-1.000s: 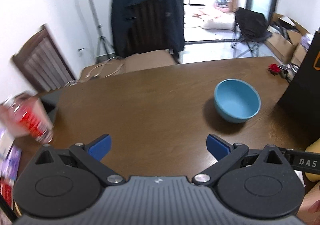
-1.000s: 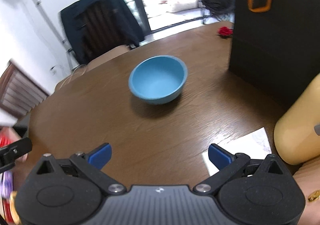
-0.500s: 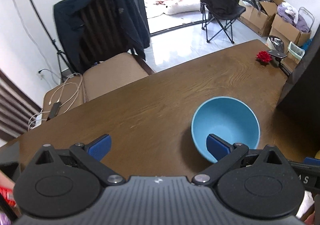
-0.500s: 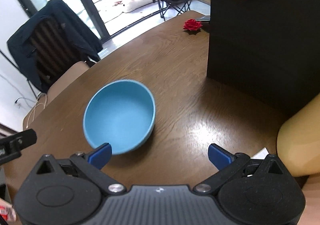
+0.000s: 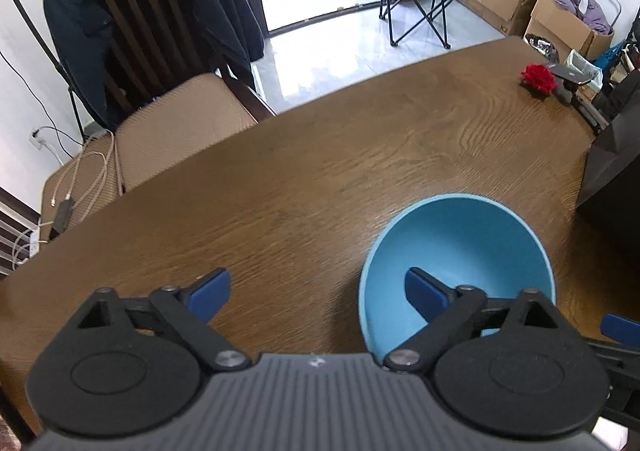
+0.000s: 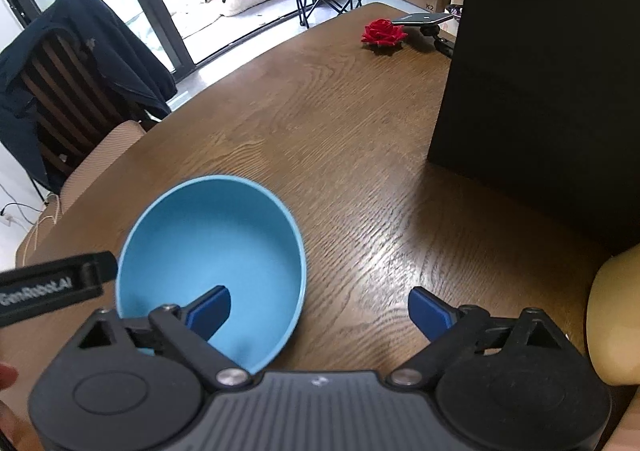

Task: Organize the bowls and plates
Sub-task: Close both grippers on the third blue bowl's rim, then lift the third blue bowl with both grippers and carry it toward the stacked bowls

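Note:
A blue bowl [image 5: 460, 247] stands upright and empty on the brown wooden table [image 5: 320, 171]. My left gripper [image 5: 318, 293] is open, with its right finger over the bowl's inside and its left finger outside the left rim. My right gripper [image 6: 320, 307] is open too, with its left finger over the inside of the bowl [image 6: 216, 243] and its right finger outside the right rim. Neither gripper holds anything. No plates are in view.
A tall black box [image 6: 552, 91] stands on the table to the right of the bowl. A red rose [image 6: 383, 33] lies at the far right edge. A yellow rounded object [image 6: 616, 315] sits near right. A chair with a dark jacket [image 5: 160, 23] stands beyond the table.
Both grippers have moved forward to the bowl. It was well ahead a second ago and now sits under one finger of each.

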